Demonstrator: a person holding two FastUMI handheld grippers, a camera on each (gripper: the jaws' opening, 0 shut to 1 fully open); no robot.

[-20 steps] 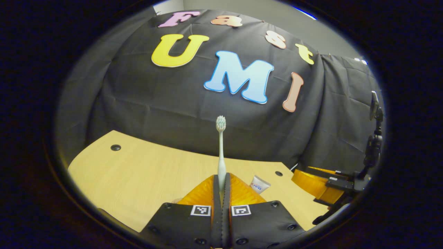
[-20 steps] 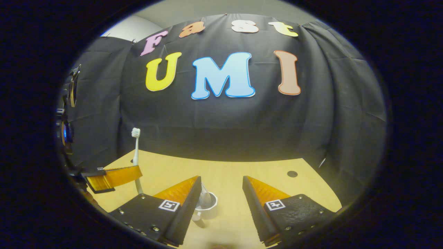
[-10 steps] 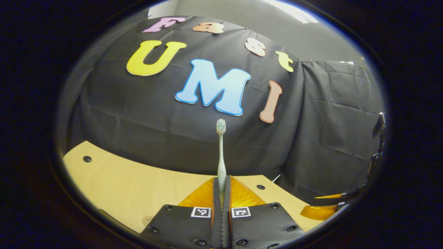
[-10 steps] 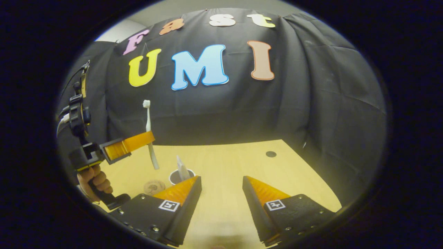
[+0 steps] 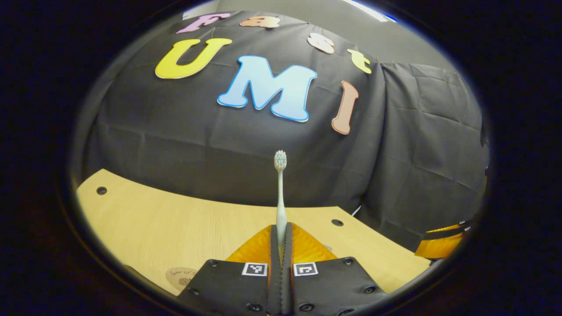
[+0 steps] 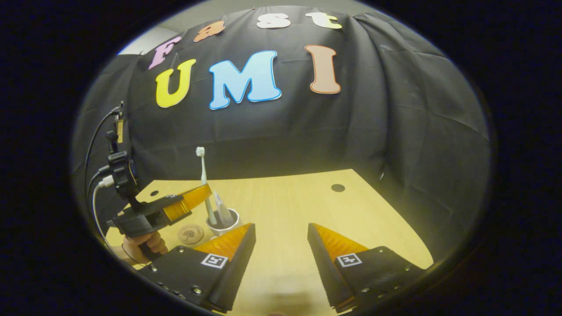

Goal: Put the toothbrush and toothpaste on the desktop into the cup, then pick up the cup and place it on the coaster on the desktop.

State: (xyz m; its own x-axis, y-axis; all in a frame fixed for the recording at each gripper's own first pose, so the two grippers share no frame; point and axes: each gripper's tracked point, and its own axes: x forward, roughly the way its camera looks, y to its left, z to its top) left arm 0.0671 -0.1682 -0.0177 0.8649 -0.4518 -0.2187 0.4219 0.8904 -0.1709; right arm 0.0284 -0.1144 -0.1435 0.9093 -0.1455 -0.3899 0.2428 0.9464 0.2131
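Both left gripper fingers clamp the upright toothbrush; its lower end sits inside the cup. Right gripper gapes wide, holding nothing; coaster at cup's 9 o'clock.

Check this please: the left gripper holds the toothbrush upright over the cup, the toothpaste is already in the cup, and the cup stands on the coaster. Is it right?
One thing is wrong. In the right gripper view the cup stands on the desktop beside the coaster, not on it. The rest holds: the left gripper holds the toothbrush upright over the cup, and the toothpaste is already inside.
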